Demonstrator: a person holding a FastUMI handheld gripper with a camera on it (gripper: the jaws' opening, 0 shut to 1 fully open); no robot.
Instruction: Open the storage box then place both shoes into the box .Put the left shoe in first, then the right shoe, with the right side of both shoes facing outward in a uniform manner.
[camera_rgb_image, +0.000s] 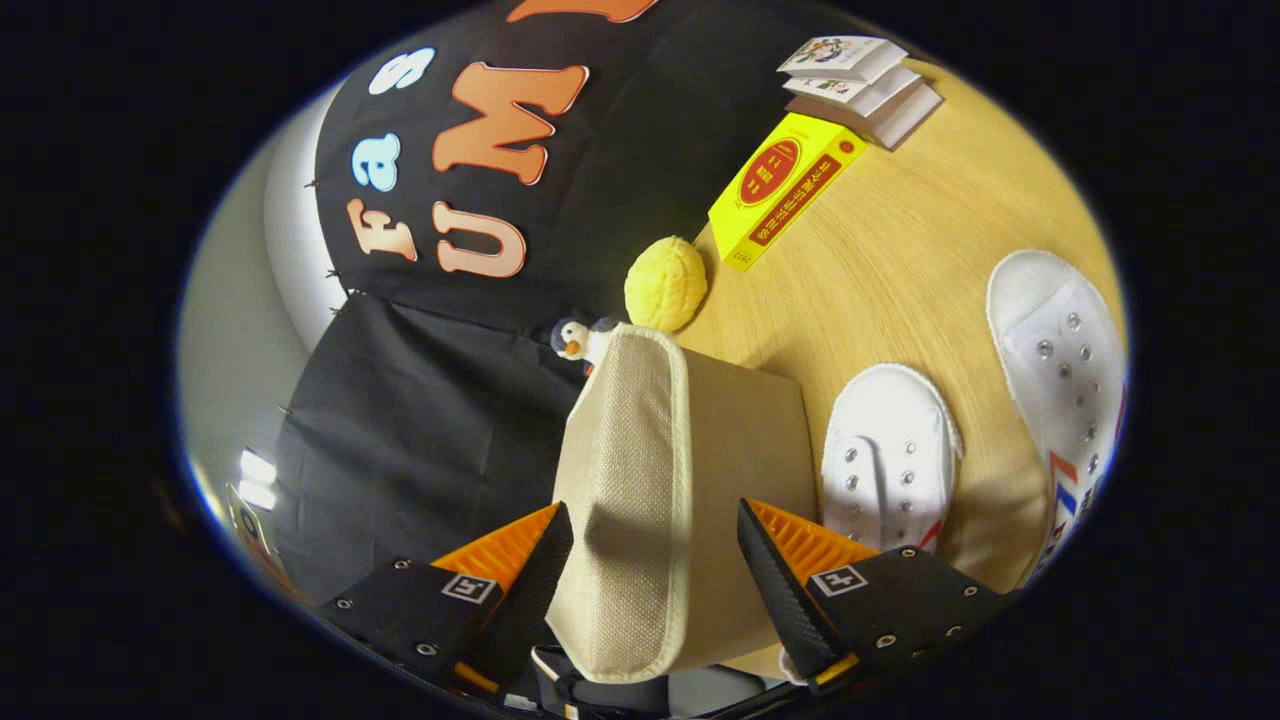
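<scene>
Beige fabric storage box (lid raised); two white shoes beside it.

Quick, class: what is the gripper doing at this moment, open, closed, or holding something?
Gripper: open, its fingers on either side of the beige woven fabric storage box lid, with visible gaps; not clamped on it.

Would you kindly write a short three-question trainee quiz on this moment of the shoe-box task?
1. True or false: both white shoes lie on the table, outside the storage box.
2. What lies between the gripper fingers? A) the yellow box B) the storage box lid C) a shoe
3. Fill in: the small penguin toy sits beside a ___ ball.

Key: 1 true; 2 B; 3 yellow.
</scene>
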